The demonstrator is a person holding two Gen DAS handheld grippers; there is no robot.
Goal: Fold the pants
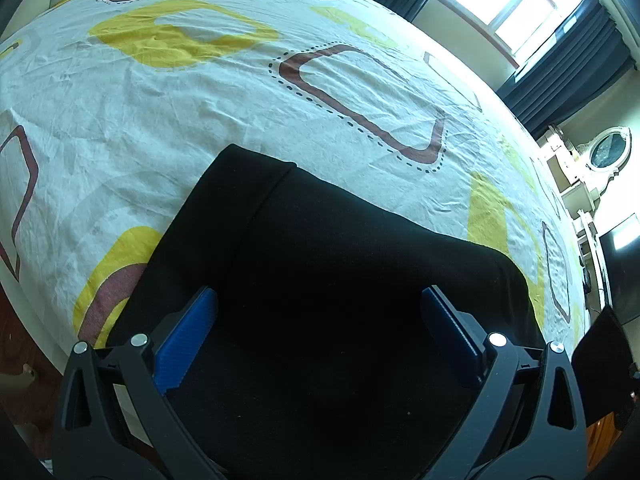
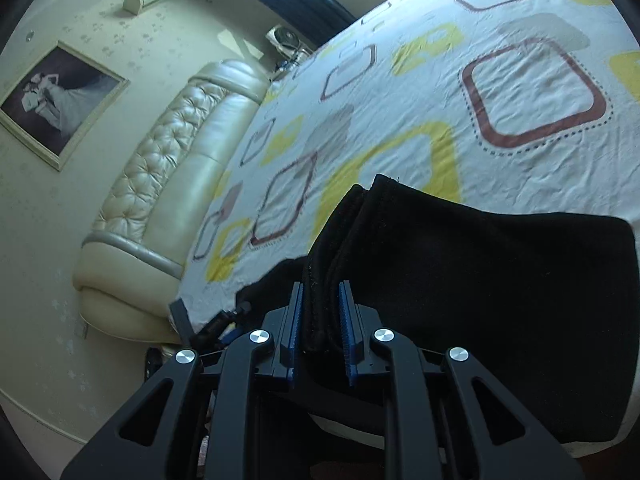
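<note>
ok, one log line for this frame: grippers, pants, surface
left gripper: open above pants | right gripper: shut on pants edge layers | pants: black, folded, on patterned bedsheet

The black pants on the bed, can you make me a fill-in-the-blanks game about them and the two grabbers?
1. The pants are the color ____.
2. The right gripper is ____ on a folded edge of the pants.
3. The left gripper has its jaws wide ____, with nothing between them.
4. The pants lie on a bedsheet printed with brown and ____ shapes.

Missing words: black; shut; open; yellow
</note>
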